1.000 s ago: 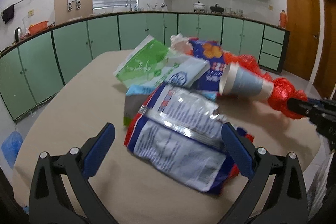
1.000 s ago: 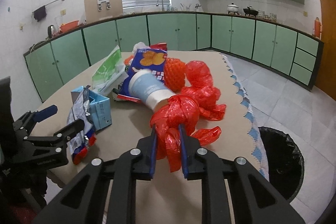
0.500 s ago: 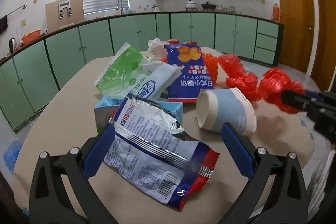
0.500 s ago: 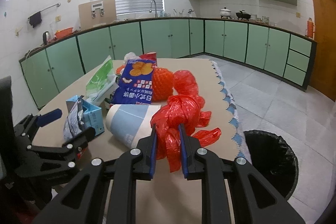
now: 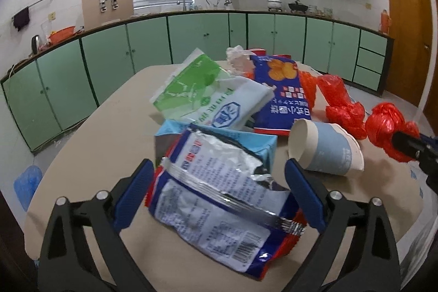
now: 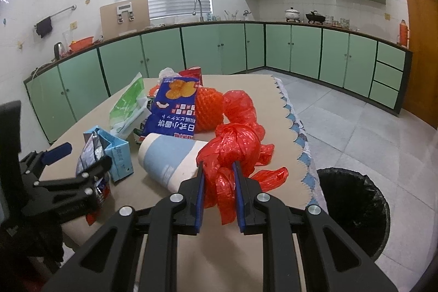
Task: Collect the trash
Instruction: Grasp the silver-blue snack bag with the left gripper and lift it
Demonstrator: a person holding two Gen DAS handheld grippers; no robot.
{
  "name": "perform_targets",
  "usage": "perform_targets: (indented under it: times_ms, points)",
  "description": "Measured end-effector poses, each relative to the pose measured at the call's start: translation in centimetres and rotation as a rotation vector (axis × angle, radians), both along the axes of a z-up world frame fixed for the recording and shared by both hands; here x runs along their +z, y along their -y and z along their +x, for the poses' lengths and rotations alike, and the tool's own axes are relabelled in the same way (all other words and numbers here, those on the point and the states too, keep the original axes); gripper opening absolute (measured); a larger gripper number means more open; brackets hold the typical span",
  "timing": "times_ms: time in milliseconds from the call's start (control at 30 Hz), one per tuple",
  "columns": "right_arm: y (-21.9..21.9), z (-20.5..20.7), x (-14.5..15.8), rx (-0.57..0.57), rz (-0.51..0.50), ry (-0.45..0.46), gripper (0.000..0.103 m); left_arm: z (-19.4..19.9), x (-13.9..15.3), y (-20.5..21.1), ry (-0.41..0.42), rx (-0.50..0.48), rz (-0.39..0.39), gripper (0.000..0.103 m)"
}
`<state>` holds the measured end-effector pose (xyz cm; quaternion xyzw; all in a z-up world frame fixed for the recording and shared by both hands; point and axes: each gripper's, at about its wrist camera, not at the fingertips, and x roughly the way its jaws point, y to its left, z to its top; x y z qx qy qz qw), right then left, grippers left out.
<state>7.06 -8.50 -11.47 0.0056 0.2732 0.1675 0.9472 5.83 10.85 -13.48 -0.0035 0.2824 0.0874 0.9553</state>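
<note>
My right gripper is shut on a knotted red plastic bag, held just above the table; the bag also shows in the left wrist view. My left gripper is open, its blue pads either side of a silver and blue snack wrapper that lies on a light blue carton. A tipped paper cup lies right of it, also seen in the right wrist view. A black-lined trash bin stands on the floor right of the table.
A green and white bag, a dark blue snack bag, an orange-red net and more red plastic lie mid-table. The table's scalloped right edge borders tiled floor. Green cabinets line the walls.
My left gripper has moved in over the silver wrapper, which now lies between its open pads. The right gripper has kept its hold on the red bag and shifted slightly.
</note>
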Motion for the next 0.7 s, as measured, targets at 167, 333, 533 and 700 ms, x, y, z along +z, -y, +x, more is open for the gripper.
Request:
perform_targets:
  times_ms: [167, 333, 533, 700]
  points:
    - [-0.3, 0.1, 0.0, 0.012, 0.000, -0.005, 0.019, -0.3, -0.4, -1.3, -0.023, 0.017, -0.012, 0.075]
    - [-0.4, 0.1, -0.1, 0.019, -0.003, -0.007, 0.019, -0.3, -0.7, -2.0, -0.026, 0.011, -0.039, 0.063]
    - [-0.4, 0.1, 0.0, 0.018, -0.005, -0.005, 0.019, 0.2, -1.6, -2.1, -0.062, -0.022, -0.074, 0.045]
    - [-0.4, 0.2, -0.1, 0.021, -0.002, -0.008, 0.019, -1.2, -0.6, -2.8, -0.012, -0.008, -0.044, 0.069]
